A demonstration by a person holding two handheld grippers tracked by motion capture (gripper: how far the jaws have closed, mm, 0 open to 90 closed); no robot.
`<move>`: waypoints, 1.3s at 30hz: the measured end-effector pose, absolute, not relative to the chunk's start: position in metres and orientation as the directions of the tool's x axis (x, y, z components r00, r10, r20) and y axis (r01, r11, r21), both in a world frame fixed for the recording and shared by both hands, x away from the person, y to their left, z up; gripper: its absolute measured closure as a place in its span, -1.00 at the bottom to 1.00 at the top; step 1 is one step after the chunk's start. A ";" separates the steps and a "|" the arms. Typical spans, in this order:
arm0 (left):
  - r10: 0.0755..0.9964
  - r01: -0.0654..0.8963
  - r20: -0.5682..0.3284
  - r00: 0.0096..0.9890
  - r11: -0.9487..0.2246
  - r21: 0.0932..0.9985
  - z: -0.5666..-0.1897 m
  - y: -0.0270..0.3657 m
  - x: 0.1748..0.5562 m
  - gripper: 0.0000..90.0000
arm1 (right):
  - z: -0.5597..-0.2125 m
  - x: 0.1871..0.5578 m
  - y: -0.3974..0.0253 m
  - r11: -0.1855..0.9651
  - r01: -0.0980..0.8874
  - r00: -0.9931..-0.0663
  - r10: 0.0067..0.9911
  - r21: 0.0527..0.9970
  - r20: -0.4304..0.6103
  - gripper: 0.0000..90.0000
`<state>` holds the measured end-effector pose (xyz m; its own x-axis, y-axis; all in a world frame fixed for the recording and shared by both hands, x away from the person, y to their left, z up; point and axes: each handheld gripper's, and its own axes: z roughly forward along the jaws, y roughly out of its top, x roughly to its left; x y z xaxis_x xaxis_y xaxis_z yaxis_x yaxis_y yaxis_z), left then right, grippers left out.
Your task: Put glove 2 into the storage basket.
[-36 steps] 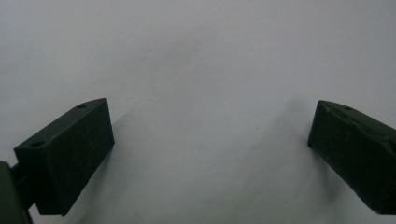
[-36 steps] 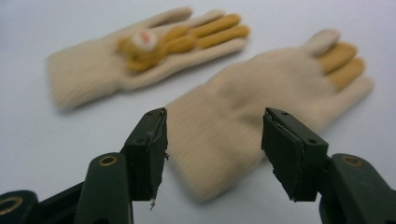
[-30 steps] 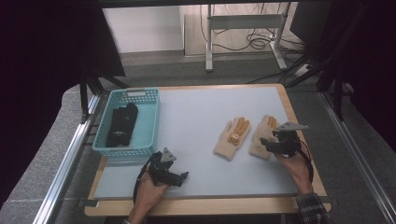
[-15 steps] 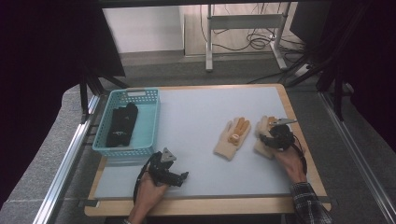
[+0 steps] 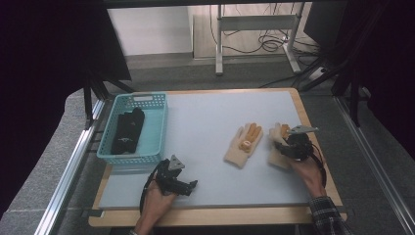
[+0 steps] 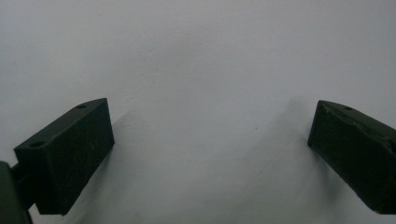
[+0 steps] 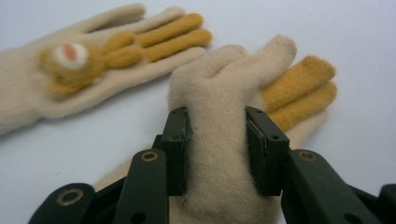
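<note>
Pale grey tabletop: a cream knitted glove is pinched by the right gripper, just beside its bear-faced cream twin glove; the thin fold could slip out. The left gripper is held open.

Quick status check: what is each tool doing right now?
Left tool: open, holding nothing, over the bare table.
Right tool: closed on the cream glove.

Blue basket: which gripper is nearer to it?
Left. The left gripper sits open on the mat just in front of the blue basket, near its front right corner. The right gripper is far across the table, clamped on a cream glove.
</note>
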<state>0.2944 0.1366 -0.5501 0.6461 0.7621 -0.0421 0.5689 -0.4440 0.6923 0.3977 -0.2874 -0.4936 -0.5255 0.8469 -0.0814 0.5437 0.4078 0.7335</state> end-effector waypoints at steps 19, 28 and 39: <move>0.765 0.568 -0.041 0.643 -0.440 0.695 -0.549 0.137 0.294 -0.98 | -0.444 0.344 -0.265 0.390 0.416 -0.639 0.768 0.822 -0.041 0.38; 0.790 0.578 -0.039 0.612 -0.413 0.704 -0.549 0.149 0.285 -0.98 | -0.441 0.333 -0.218 0.413 0.386 -0.716 0.698 0.825 -0.014 0.37; 0.809 0.602 -0.054 0.585 -0.389 0.698 -0.552 0.160 0.284 -0.99 | -0.463 0.327 -0.135 0.488 0.338 -0.806 0.592 0.805 -0.021 0.36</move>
